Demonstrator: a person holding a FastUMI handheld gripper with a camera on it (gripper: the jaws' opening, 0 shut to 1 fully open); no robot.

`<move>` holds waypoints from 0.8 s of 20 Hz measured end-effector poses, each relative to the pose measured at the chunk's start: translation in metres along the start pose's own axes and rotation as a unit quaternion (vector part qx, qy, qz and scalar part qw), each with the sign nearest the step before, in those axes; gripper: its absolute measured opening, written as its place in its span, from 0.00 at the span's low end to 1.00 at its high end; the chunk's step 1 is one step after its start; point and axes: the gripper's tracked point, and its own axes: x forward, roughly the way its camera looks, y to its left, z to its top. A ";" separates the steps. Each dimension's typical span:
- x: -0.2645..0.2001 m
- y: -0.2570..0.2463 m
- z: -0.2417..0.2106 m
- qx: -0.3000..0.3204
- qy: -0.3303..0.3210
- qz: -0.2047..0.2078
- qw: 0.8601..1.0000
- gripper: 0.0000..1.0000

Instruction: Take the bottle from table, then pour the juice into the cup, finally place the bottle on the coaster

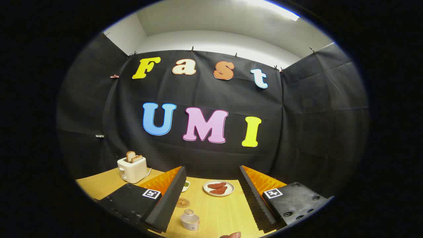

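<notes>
A toaster (132, 169) with two slices of bread (133, 156) in its slots stands at the far left of the table (220, 212), against the booth wall. The gripper (211, 198) hangs above the table with its fingers spread wide apart, holding nothing. Past the left finger sits a small dish (186, 186), partly hidden by it. Nearer, between the fingers, a round coaster (182, 202) lies flat, and just before it stands the cup (190, 219). Farther back sits a plate (218, 188) with two reddish pieces of food. I cannot tell where the bottle is.
</notes>
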 end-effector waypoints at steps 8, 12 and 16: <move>-0.002 0.002 0.005 -0.009 -0.008 -0.004 1.000 0.97; -0.004 0.004 0.001 -0.016 -0.005 -0.004 1.000 0.97; -0.007 0.007 0.004 -0.023 -0.009 -0.001 1.000 0.97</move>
